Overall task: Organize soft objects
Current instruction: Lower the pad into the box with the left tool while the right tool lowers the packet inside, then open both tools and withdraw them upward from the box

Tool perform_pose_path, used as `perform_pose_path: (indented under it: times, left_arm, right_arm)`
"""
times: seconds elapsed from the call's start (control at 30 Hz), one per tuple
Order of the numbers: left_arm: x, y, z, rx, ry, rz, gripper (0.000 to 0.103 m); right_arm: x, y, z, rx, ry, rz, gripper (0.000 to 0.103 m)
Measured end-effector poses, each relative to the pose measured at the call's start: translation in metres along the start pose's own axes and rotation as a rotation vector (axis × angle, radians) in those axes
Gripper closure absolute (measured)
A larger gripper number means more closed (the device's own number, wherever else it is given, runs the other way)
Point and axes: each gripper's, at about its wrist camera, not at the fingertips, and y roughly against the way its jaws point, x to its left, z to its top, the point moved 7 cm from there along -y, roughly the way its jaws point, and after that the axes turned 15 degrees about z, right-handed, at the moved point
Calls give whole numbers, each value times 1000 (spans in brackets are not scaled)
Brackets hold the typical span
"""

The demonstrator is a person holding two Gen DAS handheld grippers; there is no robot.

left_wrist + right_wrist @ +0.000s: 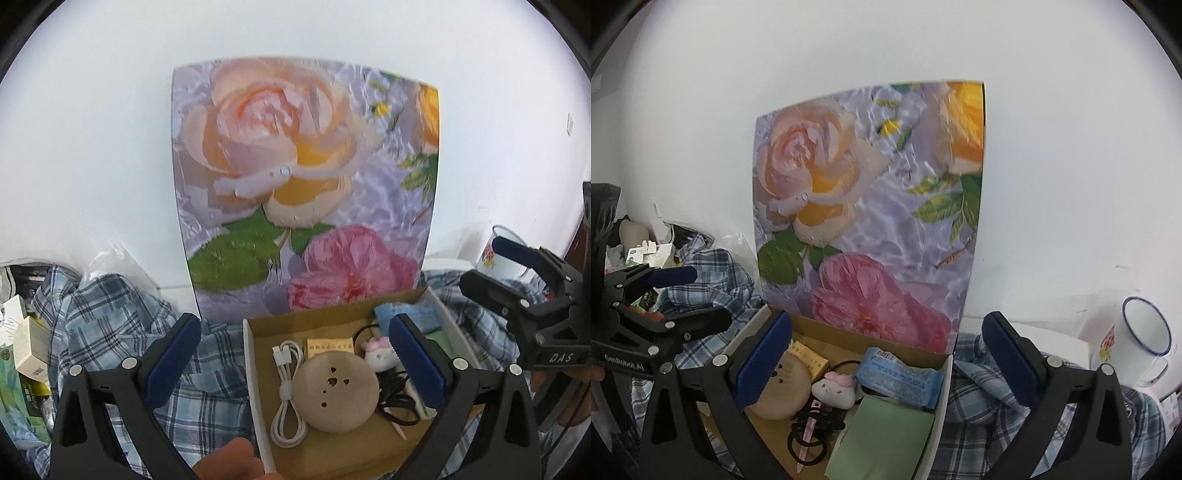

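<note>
An open cardboard box (pixel 258 387) (pixel 943 398) with a flowered lid (pixel 303 184) (pixel 868 206) standing up against the wall holds a round tan plush cushion (pixel 337 392) (pixel 783 391), a small white plush with a pink bow (pixel 380 352) (pixel 835 388), a blue soft pack (pixel 899 376) (pixel 406 314), a green pad (pixel 882 439), a white cable (pixel 286 391) and black hair ties (pixel 809 432). My left gripper (pixel 295 365) is open and empty over the box. My right gripper (pixel 886 365) is open and empty over the box's right side.
A blue plaid cloth (pixel 110 325) (pixel 982 398) lies around the box. Small boxes and packets (pixel 26 350) (pixel 650 254) pile at the left. A white enamel mug (pixel 1141 339) (pixel 498 254) stands at the right. A white wall is behind.
</note>
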Motion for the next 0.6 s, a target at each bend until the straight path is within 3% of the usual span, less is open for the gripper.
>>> perform_pose_path:
  times: [0.6]
  left_arm:
    - [11, 72, 34, -151, 52, -44, 0]
  right_arm:
    - [49, 63, 41, -99, 95, 26, 1]
